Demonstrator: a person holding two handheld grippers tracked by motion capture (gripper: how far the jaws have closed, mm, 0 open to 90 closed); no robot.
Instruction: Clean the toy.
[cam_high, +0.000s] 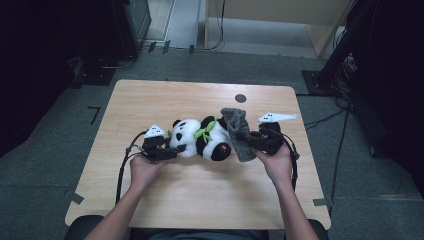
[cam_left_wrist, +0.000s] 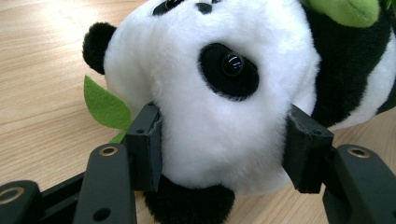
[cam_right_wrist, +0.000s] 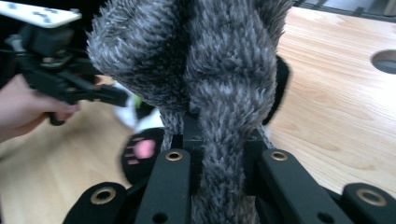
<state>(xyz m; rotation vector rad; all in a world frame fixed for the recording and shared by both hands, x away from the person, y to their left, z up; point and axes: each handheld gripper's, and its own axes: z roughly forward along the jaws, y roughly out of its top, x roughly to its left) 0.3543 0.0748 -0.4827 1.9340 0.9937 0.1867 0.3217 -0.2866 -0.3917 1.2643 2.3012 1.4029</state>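
Observation:
A black and white plush panda (cam_high: 202, 137) with a green ribbon lies on its side in the middle of the wooden table (cam_high: 200, 195). My left gripper (cam_high: 172, 150) holds its head (cam_left_wrist: 210, 93), and both pads (cam_left_wrist: 144, 144) press into the white fur. A green felt leaf (cam_left_wrist: 105, 105) sticks out beside the head. My right gripper (cam_high: 247, 137) is shut on a grey fuzzy cloth (cam_high: 237, 125) just right of the panda's feet. The cloth (cam_right_wrist: 219, 70) stands up bunched from the right gripper (cam_right_wrist: 217, 140). Behind it shows a black foot with a pink paw print (cam_right_wrist: 140, 149).
A round cable hole (cam_high: 240, 98) sits in the table's far right part. Bare wood lies in front of and behind the panda. Dark stands and cables (cam_high: 345, 115) surround the table on the grey floor. The other hand and its gripper (cam_right_wrist: 70, 84) show at the left in the right gripper view.

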